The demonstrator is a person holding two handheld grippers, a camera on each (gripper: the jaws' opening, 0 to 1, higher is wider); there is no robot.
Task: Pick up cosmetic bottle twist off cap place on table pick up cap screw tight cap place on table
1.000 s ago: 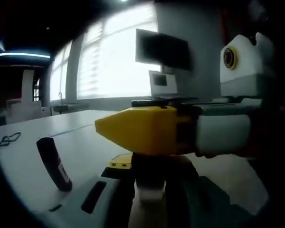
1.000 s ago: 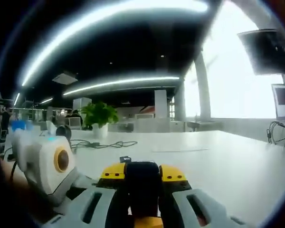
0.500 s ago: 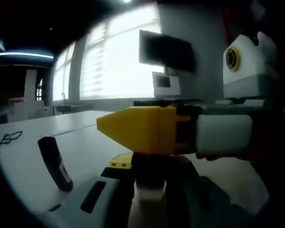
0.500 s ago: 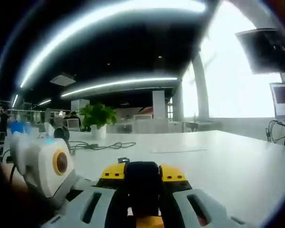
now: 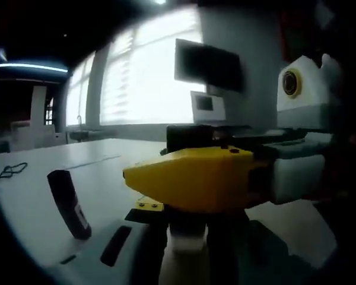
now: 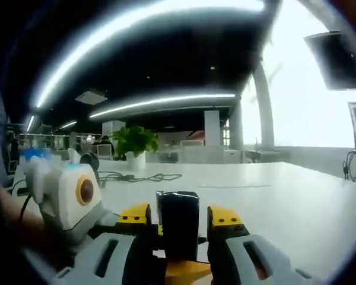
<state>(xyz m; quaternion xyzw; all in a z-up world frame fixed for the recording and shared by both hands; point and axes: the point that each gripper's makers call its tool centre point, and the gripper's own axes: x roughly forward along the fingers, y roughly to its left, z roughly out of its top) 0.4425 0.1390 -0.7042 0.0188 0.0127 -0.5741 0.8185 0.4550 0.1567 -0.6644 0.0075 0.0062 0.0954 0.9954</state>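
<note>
1. In the right gripper view, the right tool [image 6: 179, 228] is clenched on a dark squarish cap [image 6: 179, 222], held between its yellow-tipped jaws at 6 o'clock.
2. The left tool's grey body [image 6: 68, 193] sits at 9 o'clock there.
3. In the left gripper view, the left tool [image 5: 187, 228] grips a pale cosmetic bottle [image 5: 187, 243] at 6 o'clock, just beneath the right tool's yellow jaw.
4. A dark slim tube [image 5: 69, 203] stands tilted on the white tabletop [image 5: 29, 196] at 8 o'clock.
</note>
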